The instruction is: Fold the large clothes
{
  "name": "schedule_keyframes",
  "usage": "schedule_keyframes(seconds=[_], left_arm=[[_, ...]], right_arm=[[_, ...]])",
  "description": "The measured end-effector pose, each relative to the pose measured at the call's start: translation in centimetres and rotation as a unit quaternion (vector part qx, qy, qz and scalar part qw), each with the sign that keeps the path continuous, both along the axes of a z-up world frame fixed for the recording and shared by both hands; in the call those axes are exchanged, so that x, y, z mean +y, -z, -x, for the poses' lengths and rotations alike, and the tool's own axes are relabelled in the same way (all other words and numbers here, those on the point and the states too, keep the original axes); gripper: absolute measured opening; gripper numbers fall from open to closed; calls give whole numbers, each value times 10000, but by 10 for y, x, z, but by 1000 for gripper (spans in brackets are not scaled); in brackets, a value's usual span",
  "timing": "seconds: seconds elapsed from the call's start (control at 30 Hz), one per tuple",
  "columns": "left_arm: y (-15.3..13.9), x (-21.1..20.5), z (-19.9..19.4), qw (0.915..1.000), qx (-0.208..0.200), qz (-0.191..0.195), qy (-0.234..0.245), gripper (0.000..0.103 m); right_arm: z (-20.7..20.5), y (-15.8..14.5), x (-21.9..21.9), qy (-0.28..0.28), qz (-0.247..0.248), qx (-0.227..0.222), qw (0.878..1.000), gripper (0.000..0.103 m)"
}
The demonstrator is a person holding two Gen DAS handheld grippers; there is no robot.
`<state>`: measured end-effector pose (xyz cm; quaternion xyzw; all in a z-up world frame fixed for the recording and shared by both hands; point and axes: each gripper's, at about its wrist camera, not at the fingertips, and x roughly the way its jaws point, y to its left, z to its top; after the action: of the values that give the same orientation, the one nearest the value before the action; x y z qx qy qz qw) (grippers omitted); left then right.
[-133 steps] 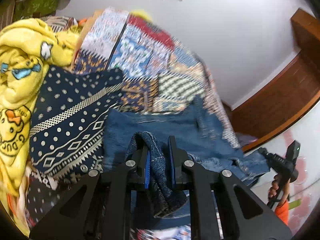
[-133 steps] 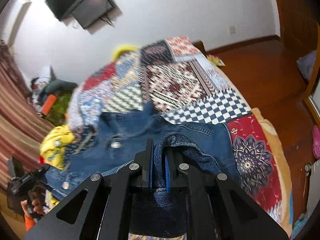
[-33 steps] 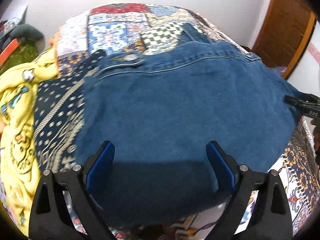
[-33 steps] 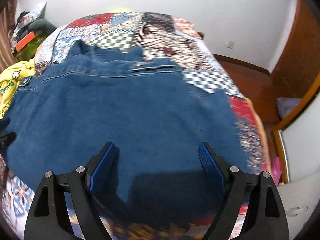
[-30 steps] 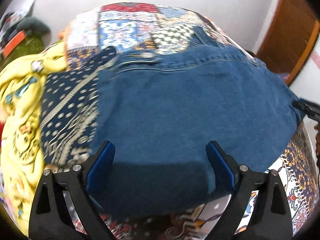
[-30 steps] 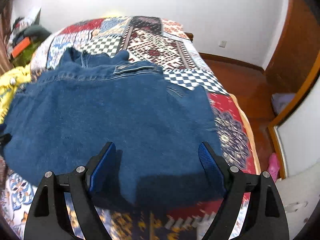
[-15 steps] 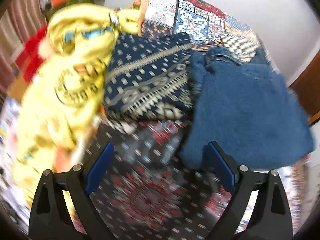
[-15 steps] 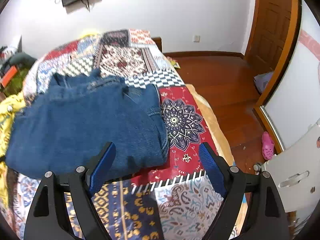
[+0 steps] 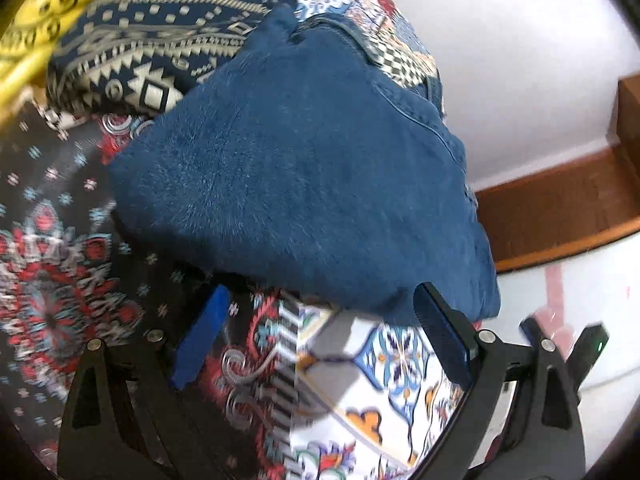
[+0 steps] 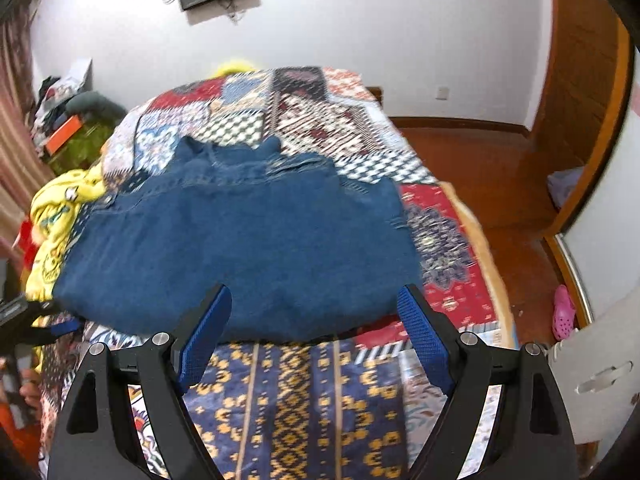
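while the blue denim jacket (image 10: 240, 240) lies folded flat on the patchwork bed cover (image 10: 320, 400), both grippers hang just in front of its near edge with nothing in them. start at the far left of the jacket: a yellow cloth (image 10: 56, 216) is bunched up there, and a dark blue cloth with white shapes (image 9: 160, 44) lies beside it, touching the jacket's left side. next comes the left gripper (image 9: 320, 344), which has its jaws spread wide, and it sits close to the jacket's near left corner, looking across it at a slant. the jacket's long side runs left to right across the bed, and its collar end points away toward the white wall (image 10: 360, 20). to the right of that, the right gripper (image 10: 316, 332) is spread wide too, and it sits straight in front of the middle of the near edge. both look about as near to the jacket as each other, so i think either could take an edge for one more fold, or leave it if it is done. nothing lies on top of the jacket. only the dark blue cloth on the left could get caught in a grab there. right of the jacket the cover is bare, and then the wood floor (image 10: 480, 160) and a pink shoe (image 10: 564, 312).
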<state>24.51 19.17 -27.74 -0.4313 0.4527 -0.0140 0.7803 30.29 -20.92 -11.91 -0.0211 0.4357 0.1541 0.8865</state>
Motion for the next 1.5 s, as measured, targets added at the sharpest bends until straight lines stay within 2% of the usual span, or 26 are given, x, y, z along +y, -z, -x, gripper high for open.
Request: schedule_keyframes(seconds=[0.1, 0.17, 0.23, 0.37, 0.43, 0.47, 0.53, 0.6, 0.7, 0.77, 0.87, 1.03, 1.17, 1.33, 1.4, 1.5], left_arm=[[9, 6, -7, 9992, -213, 230, -265, 93], [9, 10, -12, 9979, -361, 173, -510, 92], [8, 13, -18, 9967, -376, -78, -709, 85], [9, 18, -29, 9945, -461, 57, -942, 72], [0, 17, -28, 9926, -530, -79, -1086, 60], [-9, 15, -25, 9908, -534, -335, -1193, 45], [-25, 10, -21, 9880, -618, -757, -1194, 23], [-41, 8, -26, 9852, -787, -1112, -1044, 16], [-73, 2, -30, 9791, -1087, -1535, -775, 13], [-100, -2, -33, 9721, -1366, -1798, -638, 12], [-129, -4, -37, 9644, -1671, -1949, -629, 11], [-166, 12, -19, 9517, -2083, -2096, -832, 10], [-175, 21, -5, 9436, -2088, -2386, -951, 10], [-163, 24, -5, 9394, -1855, -2759, -835, 10], [-155, 23, -9, 9402, -1747, -2831, -730, 10], [-153, 12, -14, 9362, -1673, -3033, -597, 9]], right_arm=[[1, 9, 11, -129, 45, 132, 9998, 83], [-1, 17, 19, -206, 125, 239, 9994, 83], [2, 21, 24, -251, 208, 289, 9990, 83], [7, 24, 37, -426, 383, 315, 9979, 83], [11, 23, 42, -516, 480, 289, 9971, 83], [12, 23, 44, -547, 548, 265, 9967, 83], [15, 22, 48, -608, 677, 217, 9956, 83], [18, 19, 52, -706, 749, 170, 9945, 83], [19, 14, 59, -869, 799, 123, 9929, 83], [19, 10, 68, -1012, 824, 74, 9914, 83], [16, 4, 85, -1205, 784, 19, 9896, 83], [9, 5, 126, -1600, 480, 95, 9859, 83], [1, 21, 174, -1984, 317, 383, 9789, 83], [-4, 52, 221, -2327, 439, 728, 9688, 83], [-6, 63, 225, -2378, 348, 1039, 9651, 83], [-12, 74, 220, -2293, 117, 1386, 9634, 83]])
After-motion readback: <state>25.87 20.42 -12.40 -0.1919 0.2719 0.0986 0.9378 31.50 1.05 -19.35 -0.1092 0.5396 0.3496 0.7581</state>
